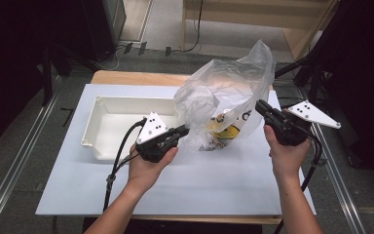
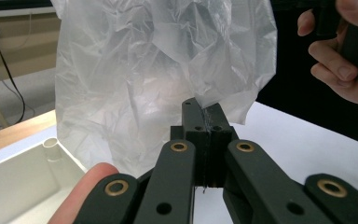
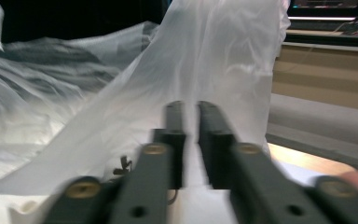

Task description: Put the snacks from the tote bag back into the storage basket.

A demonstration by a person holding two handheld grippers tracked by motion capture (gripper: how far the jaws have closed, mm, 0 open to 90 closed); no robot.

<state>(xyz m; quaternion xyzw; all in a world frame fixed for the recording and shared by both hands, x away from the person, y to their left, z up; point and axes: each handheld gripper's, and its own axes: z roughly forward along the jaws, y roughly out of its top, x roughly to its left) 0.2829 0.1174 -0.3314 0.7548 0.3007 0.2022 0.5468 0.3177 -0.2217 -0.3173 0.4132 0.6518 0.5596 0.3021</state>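
Both the left tongs (image 1: pixel 184 130) and the right tongs (image 1: pixel 259 105) are clenched on the plastic bag (image 1: pixel 224 87) between them, so the step in hand seems to be spreading its mouth, which calls for pulling apart gently.

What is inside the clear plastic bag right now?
Through the plastic bag a yellow-and-white printed package shows low near the table. Crumpled, cloudy plastic hides its label and anything deeper inside.

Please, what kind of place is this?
Probably a lab set up for recording. A white board covers a wooden table, metal rails run along the floor, and cables lie behind.
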